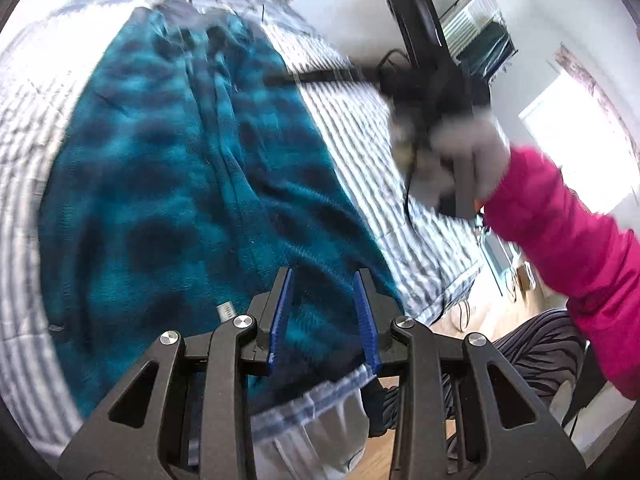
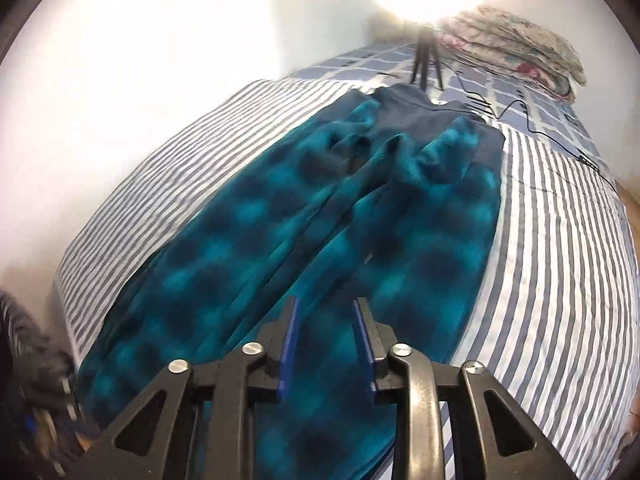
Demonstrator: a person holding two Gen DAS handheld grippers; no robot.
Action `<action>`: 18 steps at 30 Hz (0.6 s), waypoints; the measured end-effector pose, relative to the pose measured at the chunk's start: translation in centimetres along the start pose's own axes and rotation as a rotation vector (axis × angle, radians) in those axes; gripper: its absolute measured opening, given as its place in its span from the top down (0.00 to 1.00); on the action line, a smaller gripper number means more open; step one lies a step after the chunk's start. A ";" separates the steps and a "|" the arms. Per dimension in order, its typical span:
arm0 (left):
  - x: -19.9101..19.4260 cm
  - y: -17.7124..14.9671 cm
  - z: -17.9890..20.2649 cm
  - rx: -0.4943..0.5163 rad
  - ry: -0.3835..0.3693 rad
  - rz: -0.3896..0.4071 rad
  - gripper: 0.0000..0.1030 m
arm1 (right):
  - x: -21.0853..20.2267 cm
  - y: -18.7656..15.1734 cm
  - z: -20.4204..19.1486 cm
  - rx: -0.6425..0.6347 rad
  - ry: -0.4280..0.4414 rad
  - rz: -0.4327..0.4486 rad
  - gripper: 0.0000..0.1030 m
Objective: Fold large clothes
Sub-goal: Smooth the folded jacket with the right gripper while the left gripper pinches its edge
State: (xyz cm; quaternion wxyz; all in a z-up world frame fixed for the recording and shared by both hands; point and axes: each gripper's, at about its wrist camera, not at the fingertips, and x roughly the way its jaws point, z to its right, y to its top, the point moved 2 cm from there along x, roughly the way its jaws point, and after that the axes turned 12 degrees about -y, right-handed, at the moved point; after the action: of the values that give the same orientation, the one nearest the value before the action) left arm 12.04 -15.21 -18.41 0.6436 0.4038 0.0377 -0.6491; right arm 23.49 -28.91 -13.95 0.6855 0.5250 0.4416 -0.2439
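Note:
A pair of teal and dark blue checked fleece trousers [image 1: 192, 168] lies flat on a striped bedspread [image 1: 360, 128], waistband at the far end, both legs toward me. It also shows in the right wrist view [image 2: 360, 232]. My left gripper [image 1: 324, 280] is open and empty, above the near hem of the trousers at the bed's edge. My right gripper [image 2: 326, 308] is open and empty, above the lower legs. In the left wrist view the right gripper [image 1: 432, 52] is blurred, held in a gloved hand with a pink sleeve [image 1: 560, 232], above the bed's right side.
A small black tripod [image 2: 426, 60] stands at the head of the bed with a cable [image 2: 532, 128] trailing across the cover. Folded floral bedding [image 2: 516, 44] is stacked at the far right corner. White wall on the left, wood floor [image 1: 492, 312] on the right.

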 end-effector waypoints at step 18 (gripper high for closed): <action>3.4 -1.1 -3.0 -0.081 -0.017 -0.088 0.73 | 8.2 2.2 -0.3 -0.146 -0.044 -0.071 0.85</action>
State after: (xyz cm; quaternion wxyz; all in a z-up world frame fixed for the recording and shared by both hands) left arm 13.01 -16.03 -22.89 0.6305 0.3697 0.0761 -0.6782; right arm 29.18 -26.79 -19.93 0.7224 0.4520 0.4613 -0.2468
